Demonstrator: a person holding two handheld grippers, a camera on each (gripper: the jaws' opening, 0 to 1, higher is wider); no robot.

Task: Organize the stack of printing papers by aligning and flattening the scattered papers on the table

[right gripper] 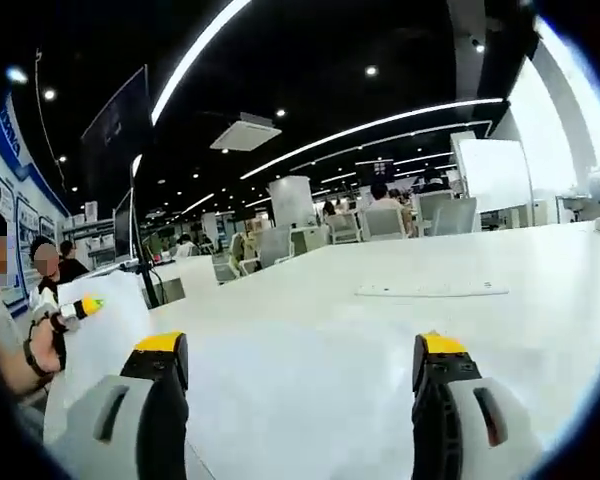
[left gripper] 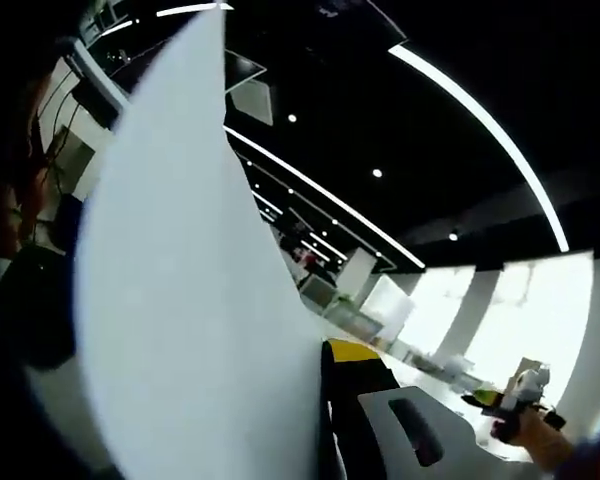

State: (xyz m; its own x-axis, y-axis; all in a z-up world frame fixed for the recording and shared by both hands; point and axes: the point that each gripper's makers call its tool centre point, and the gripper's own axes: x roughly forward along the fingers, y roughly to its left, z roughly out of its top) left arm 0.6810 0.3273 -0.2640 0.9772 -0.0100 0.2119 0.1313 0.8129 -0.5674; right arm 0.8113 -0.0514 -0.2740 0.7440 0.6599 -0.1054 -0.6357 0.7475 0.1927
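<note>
**Sheet lifted in left fingers; second paper lying far out on table**

Left gripper: closed on a white sheet. Sheet stands upright from the fingers, long axis running up and away along the gripper's line, upper part curling slightly. One yellow-tipped finger seen just beside the sheet's lower edge; the opposing finger hidden behind the paper. Camera pointed steeply upward, ceiling light strips above. Right gripper seen small at lower right of left gripper view, held in a hand.

Right gripper: fingers spread wide, nothing between them. Yellow-tipped fingers low over the white table. In right gripper view, left gripper visible at far left, held in a hand, with the white sheet hanging from it near the table's near-left edge.

A flat stack of paper lies on the table ahead and slightly right of the right fingers, well apart from them, toward the far edge; long axis across the view, roughly parallel to that far edge. Looks flat; number of sheets cannot be told at this size.

Governing relation (judgement): held sheet is off the table on the left, the flat stack lies far forward on the right side. Right gripper nearer to that stack; left must carry its sheet across and lay it down with long axis matched to the stack's. Alignment and flattening not yet done.

Containers: none seen. Chairs and people in the background beyond the table's far edge.
</note>
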